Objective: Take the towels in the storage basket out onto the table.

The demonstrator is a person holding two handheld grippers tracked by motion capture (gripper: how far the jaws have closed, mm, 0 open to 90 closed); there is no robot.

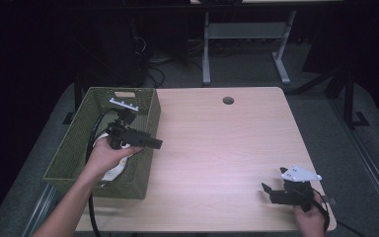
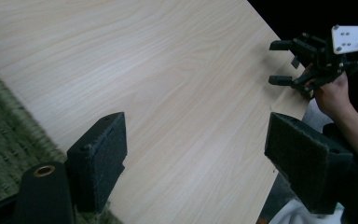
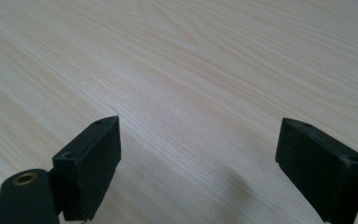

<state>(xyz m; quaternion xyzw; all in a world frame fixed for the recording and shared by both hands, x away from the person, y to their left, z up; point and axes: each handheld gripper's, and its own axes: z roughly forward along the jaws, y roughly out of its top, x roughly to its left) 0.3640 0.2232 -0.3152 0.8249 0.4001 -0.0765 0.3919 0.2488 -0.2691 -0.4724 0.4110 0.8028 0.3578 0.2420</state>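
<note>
My left gripper [image 1: 156, 143] hangs over the right wall of a green woven basket [image 1: 150, 116] and points right across the table; its jaws stand open with nothing between them. The left gripper view looks past the left gripper [image 2: 198, 140] onto bare wood, with the basket [image 2: 9, 135] at the left. A white object [image 1: 116, 170] lies in the basket under my left hand, partly hidden. My right gripper [image 1: 268, 193] rests low near the table's front right corner, open and empty. In the right gripper view the right gripper [image 3: 198, 140] faces plain tabletop.
The light wooden table [image 1: 217, 143] has a round cable hole [image 1: 228, 100] near its far edge. A small white strip [image 1: 124, 103] lies at the basket's back. The right gripper [image 2: 275, 63] appears far off at the table's edge. A desk frame [image 1: 206, 49] stands behind.
</note>
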